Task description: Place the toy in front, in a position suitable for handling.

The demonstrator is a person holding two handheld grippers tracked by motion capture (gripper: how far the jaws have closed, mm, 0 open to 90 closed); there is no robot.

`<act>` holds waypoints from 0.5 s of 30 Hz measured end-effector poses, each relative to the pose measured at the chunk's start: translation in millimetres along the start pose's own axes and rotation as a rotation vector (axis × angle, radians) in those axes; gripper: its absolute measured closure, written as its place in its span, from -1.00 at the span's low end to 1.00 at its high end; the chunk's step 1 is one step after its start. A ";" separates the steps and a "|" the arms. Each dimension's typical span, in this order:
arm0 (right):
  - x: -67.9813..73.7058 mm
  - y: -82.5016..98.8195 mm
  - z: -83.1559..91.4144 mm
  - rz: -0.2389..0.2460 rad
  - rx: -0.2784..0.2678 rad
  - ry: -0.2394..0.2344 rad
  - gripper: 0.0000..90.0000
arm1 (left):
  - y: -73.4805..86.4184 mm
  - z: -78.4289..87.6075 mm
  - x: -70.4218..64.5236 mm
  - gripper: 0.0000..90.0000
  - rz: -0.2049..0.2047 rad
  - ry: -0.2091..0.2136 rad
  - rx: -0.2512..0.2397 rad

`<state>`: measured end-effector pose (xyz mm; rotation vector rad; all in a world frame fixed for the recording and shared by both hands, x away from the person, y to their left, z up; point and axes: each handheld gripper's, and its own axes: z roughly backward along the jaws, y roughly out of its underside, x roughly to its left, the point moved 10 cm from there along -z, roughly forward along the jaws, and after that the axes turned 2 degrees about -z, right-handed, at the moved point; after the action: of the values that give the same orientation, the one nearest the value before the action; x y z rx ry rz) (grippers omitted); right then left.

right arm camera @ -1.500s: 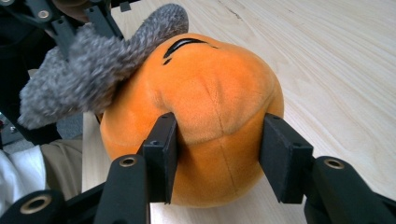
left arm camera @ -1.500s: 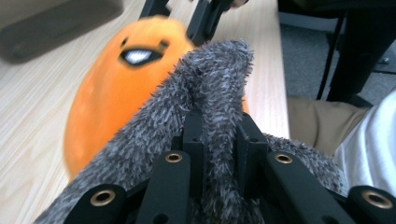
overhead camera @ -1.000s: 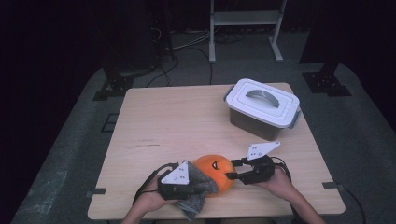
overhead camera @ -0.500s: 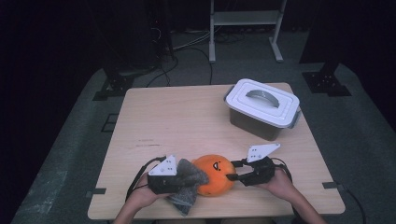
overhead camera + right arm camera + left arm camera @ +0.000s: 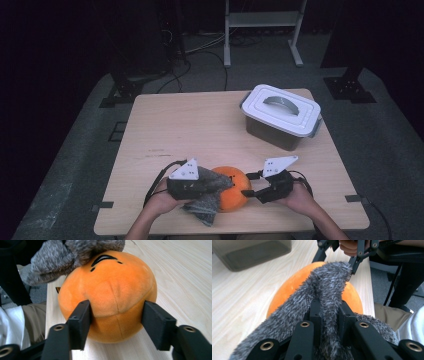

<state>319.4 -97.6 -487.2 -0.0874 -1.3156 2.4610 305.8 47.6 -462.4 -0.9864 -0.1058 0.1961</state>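
An orange plush ball (image 5: pixel 235 194) with a black mark lies near the table's front edge. My left gripper (image 5: pixel 225 182) is shut on a grey furry cloth (image 5: pixel 206 202), and the cloth's free end drapes over the ball's top (image 5: pixel 329 285). In the left gripper view both jaws (image 5: pixel 329 312) pinch a fold of the fur. My right gripper (image 5: pixel 248 190) faces the ball from the right. Its jaws (image 5: pixel 117 322) straddle the ball (image 5: pixel 110 290) low on its sides and have just been opening, so the pads no longer squeeze it.
A grey box with a white handled lid (image 5: pixel 282 115) stands at the table's far right. The wooden table (image 5: pixel 190 125) stretches bare behind the ball. A person's hands and lap sit at the front edge. Stands and cables lie on the dark floor beyond.
The left gripper drew a little to the left with the cloth, then brought its end up onto the ball. The right hand has kept its place.
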 end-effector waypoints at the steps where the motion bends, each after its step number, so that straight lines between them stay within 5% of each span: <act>1: 0.3 -0.1 0.1 -0.002 -0.001 -0.003 -0.14 | 1.0 0.2 -0.7 0.72 0.006 0.002 -0.004; 15: 1.9 3.5 -1.7 0.015 0.008 -0.019 0.00 | 21.4 5.6 -6.8 0.71 0.020 0.017 0.023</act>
<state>317.0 -97.5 -490.8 -0.0725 -1.3178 2.4852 295.7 62.3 -477.2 -0.9664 -0.0778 0.2065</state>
